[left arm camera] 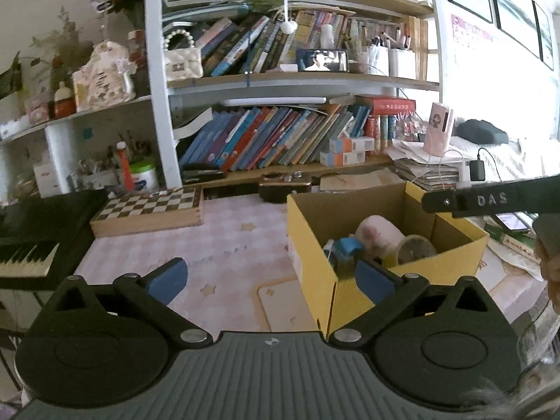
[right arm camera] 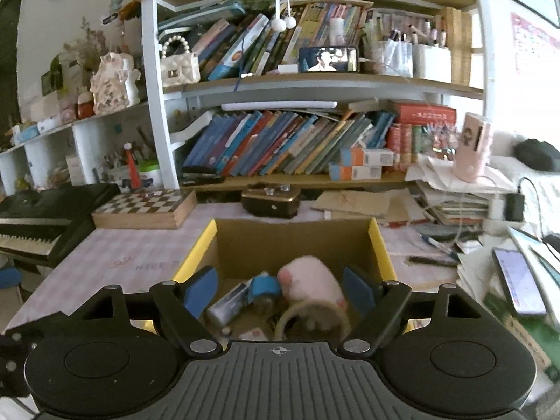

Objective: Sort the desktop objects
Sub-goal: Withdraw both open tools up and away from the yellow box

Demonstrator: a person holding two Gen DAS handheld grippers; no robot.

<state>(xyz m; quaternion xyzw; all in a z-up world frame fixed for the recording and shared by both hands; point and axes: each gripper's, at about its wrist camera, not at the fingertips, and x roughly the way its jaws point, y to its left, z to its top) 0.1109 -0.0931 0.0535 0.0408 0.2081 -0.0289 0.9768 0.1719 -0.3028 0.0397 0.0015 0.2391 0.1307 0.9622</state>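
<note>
On the pink checked desk (right arm camera: 105, 255), in front of the bookshelf, a yellow cardboard box (right arm camera: 379, 245) is standing open, and the sorted things are lying inside it: a pink plush toy (right arm camera: 315, 280), a roll of clear tape (right arm camera: 311, 318) leaning against the toy at the near side, a small item with a blue cap (right arm camera: 264, 287) and a silver tube (right arm camera: 227, 306) to the left of them. Above the near edge of the box the right gripper (right arm camera: 280, 290) is hovering with its blue pads parted about halfway; nothing is being pressed between them, and the things in the box are only showing in the gap. Left of the box, the left gripper (left arm camera: 271, 278) is hanging over the bare desk with its jaws standing fully wide and holding nothing; its right pad is showing in front of the near corner of the box. At the far left corner of the desk a wooden chessboard (right arm camera: 143, 208) is lying, with a black keyboard (right arm camera: 42, 227) beside it at the left edge. Near the right edge, pens (right arm camera: 434, 260) and a phone (right arm camera: 518, 281) with a lit screen are lying among stacked papers.
</note>
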